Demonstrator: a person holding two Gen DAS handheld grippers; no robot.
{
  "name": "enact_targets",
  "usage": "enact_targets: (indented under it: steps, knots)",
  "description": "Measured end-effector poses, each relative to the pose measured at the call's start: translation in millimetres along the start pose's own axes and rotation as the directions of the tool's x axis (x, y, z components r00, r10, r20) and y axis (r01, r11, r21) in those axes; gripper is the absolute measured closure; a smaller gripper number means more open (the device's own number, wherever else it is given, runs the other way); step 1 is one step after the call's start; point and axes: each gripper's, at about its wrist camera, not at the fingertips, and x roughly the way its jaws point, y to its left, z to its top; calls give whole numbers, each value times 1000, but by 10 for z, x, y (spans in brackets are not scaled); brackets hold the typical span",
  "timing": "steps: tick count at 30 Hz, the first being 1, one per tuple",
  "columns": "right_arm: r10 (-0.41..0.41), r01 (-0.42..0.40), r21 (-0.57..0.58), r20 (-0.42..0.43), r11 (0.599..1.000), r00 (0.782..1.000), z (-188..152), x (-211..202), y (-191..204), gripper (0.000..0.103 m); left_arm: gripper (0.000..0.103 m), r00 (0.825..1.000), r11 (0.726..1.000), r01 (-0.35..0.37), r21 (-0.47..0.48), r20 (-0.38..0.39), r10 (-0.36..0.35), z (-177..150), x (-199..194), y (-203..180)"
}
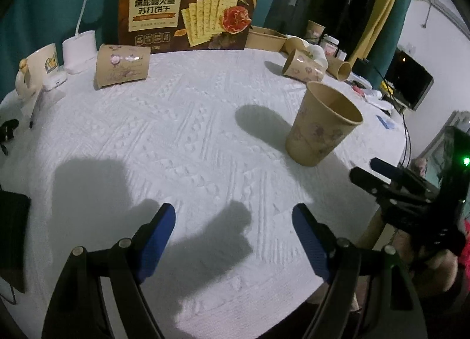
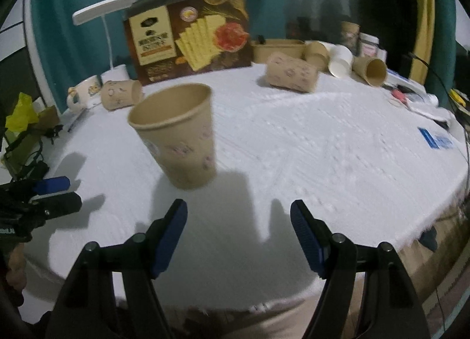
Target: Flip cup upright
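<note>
Embossed white cloth (image 1: pixel 191 133); tapered paper cup (image 1: pixel 321 124) upright.

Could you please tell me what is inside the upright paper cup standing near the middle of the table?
The upright cup opens upward, and only its bare brown inner wall shows; nothing sticks out above the rim. Its bottom is hidden by the near wall in both views, so I cannot confirm it is empty.

Left wrist view: low over the near edge of the white table (image 1: pixel 191 133), facing the cracker box (image 1: pixel 188 7) at upper centre. Right wrist view: similar height, further right, same box (image 2: pixel 188 33) at upper left. Shared: upright cup (image 1: pixel 321 124) (image 2: pixel 179 133), close in both.
</note>
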Motion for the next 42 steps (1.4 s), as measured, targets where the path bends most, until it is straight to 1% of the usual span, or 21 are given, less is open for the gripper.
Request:
enact_targets:
  steps: [5, 12, 20, 22, 26, 31, 34, 41, 42]
  knots:
    - [-31, 32, 29, -21, 999, 999, -38, -150, -170, 32, 21, 1000, 998, -17, 54, 14, 16, 24, -13, -149]
    - [-54, 54, 78, -7, 995, 999, -4, -417, -373, 32, 21, 999, 993, -15, 120, 51, 9, 128, -111, -392]
    - [-96, 90, 106, 58, 990, 994, 147, -795, -563, 32, 21, 991, 980, -11, 198, 129, -15, 305, -319, -657]
    - [-111, 102, 107, 79, 989, 991, 186, -912, -598, 31, 19, 989, 976, -19, 217, 147, -13, 329, -347, -729]
    - [-129, 116, 107, 124, 987, 984, 297, -1125, -654, 29, 19, 986, 968, -11, 250, 162, -31, 369, -398, -839]
    - [-145, 128, 102, 183, 986, 972, 444, -1397, -676, 27, 18, 975, 961, 0, 277, 213, -61, 469, -555, -959]
    - [-149, 129, 104, 217, 986, 965, 526, -1549, -677, 27, 16, 965, 958, 5, 288, 250, -80, 548, -671, -1017]
    - [-168, 148, 90, 294, 985, 941, 671, -1912, -573, 26, 14, 931, 952, 17, 307, 342, -127, 709, -1011, -1094]
    - [-168, 150, 85, 306, 985, 937, 685, -1959, -549, 26, 14, 924, 951, 15, 308, 359, -131, 727, -1072, -1101]
